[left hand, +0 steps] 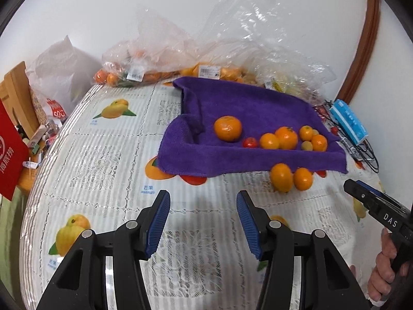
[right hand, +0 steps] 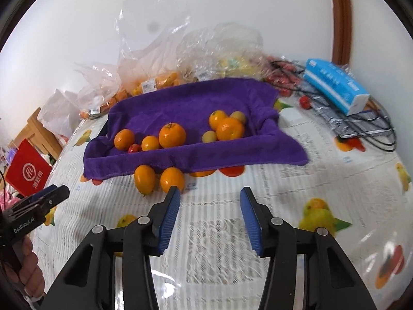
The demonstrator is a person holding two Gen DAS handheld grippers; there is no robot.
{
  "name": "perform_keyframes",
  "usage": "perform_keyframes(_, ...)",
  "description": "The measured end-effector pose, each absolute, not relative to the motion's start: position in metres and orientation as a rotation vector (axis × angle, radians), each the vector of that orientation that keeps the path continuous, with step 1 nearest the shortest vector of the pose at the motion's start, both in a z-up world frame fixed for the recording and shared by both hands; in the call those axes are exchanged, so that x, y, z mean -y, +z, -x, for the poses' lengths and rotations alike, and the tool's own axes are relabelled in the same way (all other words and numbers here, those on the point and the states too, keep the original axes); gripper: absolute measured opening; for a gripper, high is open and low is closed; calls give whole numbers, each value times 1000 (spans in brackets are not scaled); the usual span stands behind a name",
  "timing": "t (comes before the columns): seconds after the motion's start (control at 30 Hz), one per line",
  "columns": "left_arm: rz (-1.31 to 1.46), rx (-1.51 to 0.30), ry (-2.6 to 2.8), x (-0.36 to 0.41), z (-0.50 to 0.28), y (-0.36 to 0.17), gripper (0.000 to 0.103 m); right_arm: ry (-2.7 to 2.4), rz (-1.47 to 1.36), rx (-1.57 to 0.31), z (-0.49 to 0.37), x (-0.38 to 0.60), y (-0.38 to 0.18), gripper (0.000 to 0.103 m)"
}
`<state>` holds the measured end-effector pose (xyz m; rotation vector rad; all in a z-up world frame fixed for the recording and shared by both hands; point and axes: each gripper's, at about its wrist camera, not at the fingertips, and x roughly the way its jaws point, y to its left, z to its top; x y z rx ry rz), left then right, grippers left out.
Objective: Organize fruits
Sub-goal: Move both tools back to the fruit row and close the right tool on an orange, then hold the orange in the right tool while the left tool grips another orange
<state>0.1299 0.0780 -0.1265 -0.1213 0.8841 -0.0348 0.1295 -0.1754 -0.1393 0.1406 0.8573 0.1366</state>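
Note:
A purple towel (left hand: 247,108) (right hand: 185,103) lines a shallow tray on the table and holds several oranges (left hand: 228,128) (right hand: 172,134), a small red fruit (left hand: 249,142) (right hand: 134,147) and pale yellow ones. Two oranges (left hand: 282,177) (right hand: 144,178) lie on the tablecloth just in front of the towel. My left gripper (left hand: 203,222) hovers open over the cloth, nothing between its blue pads. My right gripper (right hand: 209,217) is also open and empty, its left fingertip (right hand: 173,193) close to the nearer loose orange (right hand: 172,178).
Clear plastic bags of fruit (left hand: 160,51) (right hand: 160,59) pile up against the wall behind the towel. A blue tissue pack (left hand: 349,121) (right hand: 335,87) and black cables (right hand: 371,129) lie at the right. A red bag (left hand: 10,149) and wooden chair (left hand: 18,93) stand left of the table.

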Motion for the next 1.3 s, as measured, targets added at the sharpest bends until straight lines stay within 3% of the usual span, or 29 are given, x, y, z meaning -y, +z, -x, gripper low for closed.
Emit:
perform_keyframes(0.27,111,-934,-66,-77,-145,-150,52,200,-107,-899,-159,146,-169,40)
perform_keyframes(0.7,85,-953,-49,-84,-146,-157,52,243,-99,-926,-186,121,-192,37)
perform_keyframes(0.73,83,-954,-46,-84,-145,-158,52,242,-105,-934,-187,123,-195,34)
perform_keyframes(1.3,101,-972,-166,-18,-158,-166,52,101,-61,-874,-143,200,-184,33)
